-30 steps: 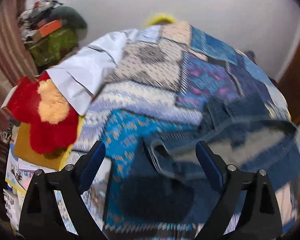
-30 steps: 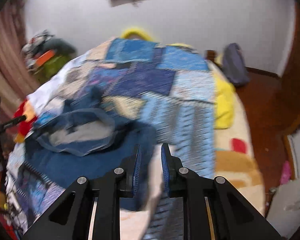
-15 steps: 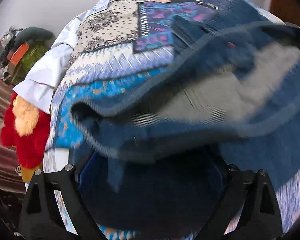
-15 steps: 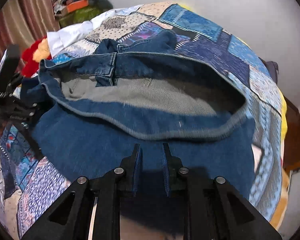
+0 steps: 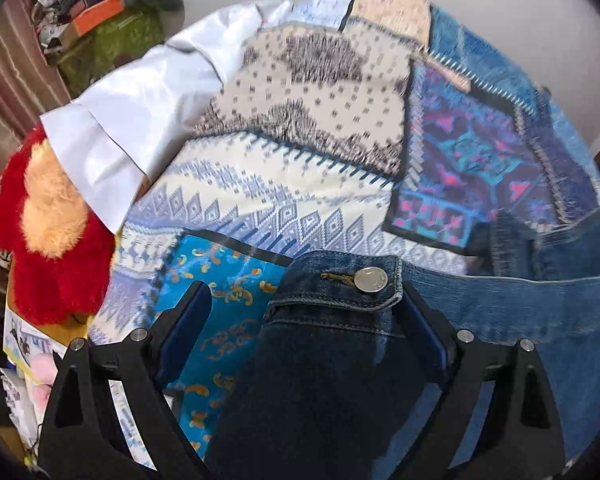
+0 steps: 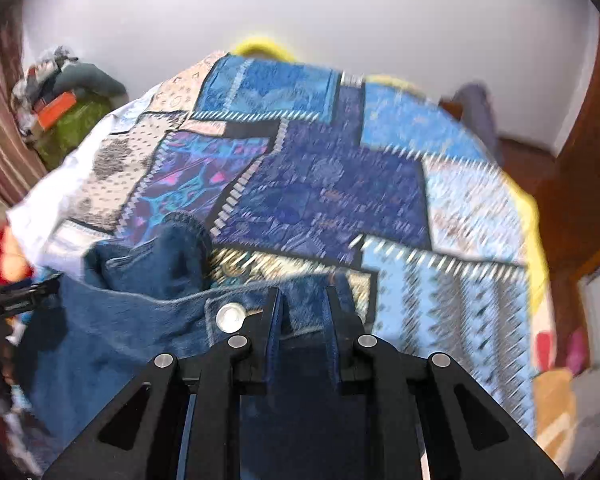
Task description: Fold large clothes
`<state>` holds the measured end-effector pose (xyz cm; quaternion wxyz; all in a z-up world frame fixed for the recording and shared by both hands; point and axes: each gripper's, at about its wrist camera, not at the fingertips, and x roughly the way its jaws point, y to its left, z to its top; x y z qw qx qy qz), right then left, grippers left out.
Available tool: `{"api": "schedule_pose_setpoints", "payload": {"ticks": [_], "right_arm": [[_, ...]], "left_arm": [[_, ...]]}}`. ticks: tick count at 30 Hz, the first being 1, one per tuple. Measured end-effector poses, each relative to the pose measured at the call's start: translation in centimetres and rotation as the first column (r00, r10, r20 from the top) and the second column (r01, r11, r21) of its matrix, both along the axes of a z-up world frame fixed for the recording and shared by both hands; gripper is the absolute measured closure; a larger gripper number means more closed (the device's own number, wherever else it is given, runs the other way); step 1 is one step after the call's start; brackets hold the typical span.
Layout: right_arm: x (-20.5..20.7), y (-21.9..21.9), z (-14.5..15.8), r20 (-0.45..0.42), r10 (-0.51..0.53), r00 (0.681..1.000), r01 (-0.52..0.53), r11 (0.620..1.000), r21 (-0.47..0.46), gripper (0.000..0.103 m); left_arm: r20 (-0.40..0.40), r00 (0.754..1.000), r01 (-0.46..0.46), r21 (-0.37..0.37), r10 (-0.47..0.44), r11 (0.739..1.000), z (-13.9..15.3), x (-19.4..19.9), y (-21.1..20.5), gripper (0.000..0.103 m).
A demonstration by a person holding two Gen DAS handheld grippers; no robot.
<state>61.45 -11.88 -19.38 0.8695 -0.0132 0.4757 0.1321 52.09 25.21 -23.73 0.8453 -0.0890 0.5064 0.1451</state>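
A blue denim garment [image 5: 500, 312] lies on the patchwork bedspread [image 5: 300, 160]. In the left wrist view its dark cuff with a metal button [image 5: 371, 279] sits between the wide-apart fingers of my left gripper [image 5: 304, 320], which is open around it. In the right wrist view my right gripper [image 6: 302, 304] is shut on a fold of the denim [image 6: 120, 312], next to another metal button [image 6: 230, 316]. The garment spreads left from there, with a sleeve [image 6: 180, 252] humped up. The left gripper [image 6: 16, 292] shows at the left edge.
A white cloth [image 5: 140, 104] and a red and tan plush toy [image 5: 44, 224] lie at the bed's left side. A pile of bags and clothes [image 5: 100, 20] stands by the wall. A yellow blanket edge [image 6: 534, 240] and wooden floor [image 6: 560, 200] are on the right.
The garment was lifted and spread, then lowered; the left gripper has drawn back to the cuff with the button. The right gripper has stayed shut on the denim and the view has tilted up.
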Motion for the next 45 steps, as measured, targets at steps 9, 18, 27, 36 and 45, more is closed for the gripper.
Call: {"api": "schedule_pose_setpoints", "payload": {"ticks": [9, 18, 27, 36, 45], "right_arm": [[-8.2, 2.6, 3.4, 0.069, 0.209, 0.975, -0.212, 0.977, 0.035, 0.087], [-13.8, 10.4, -4.4, -0.083, 0.344, 0.935, -0.351, 0.930, -0.104, 0.087], [-15.9, 10.0, -7.1, -0.068, 0.446, 0.892, -0.446, 0.849, -0.285, 0.088], [-15.2, 5.1, -6.1, -0.015, 0.382, 0.924, -0.363, 0.863, -0.353, 0.076], [-15.6, 1.6, -4.7, 0.038, 0.333, 0.942, -0.282, 0.849, -0.447, 0.024]], "left_arm": [[0.097, 0.970, 0.207, 0.145, -0.222, 0.968, 6.4, -7.1, -4.1, 0.006], [0.002, 0.969, 0.248, 0.017, -0.248, 0.969, 0.0, -8.9, -6.6, 0.004], [-0.053, 0.972, 0.234, 0.119, -0.229, 0.965, -6.2, -10.5, -6.9, 0.000], [-0.044, 0.975, 0.222, 0.092, -0.218, 0.971, -6.0, -12.2, -5.1, 0.000], [-0.051, 0.980, 0.195, 0.055, -0.192, 0.979, -5.0, -14.1, -3.6, 0.000]]}}
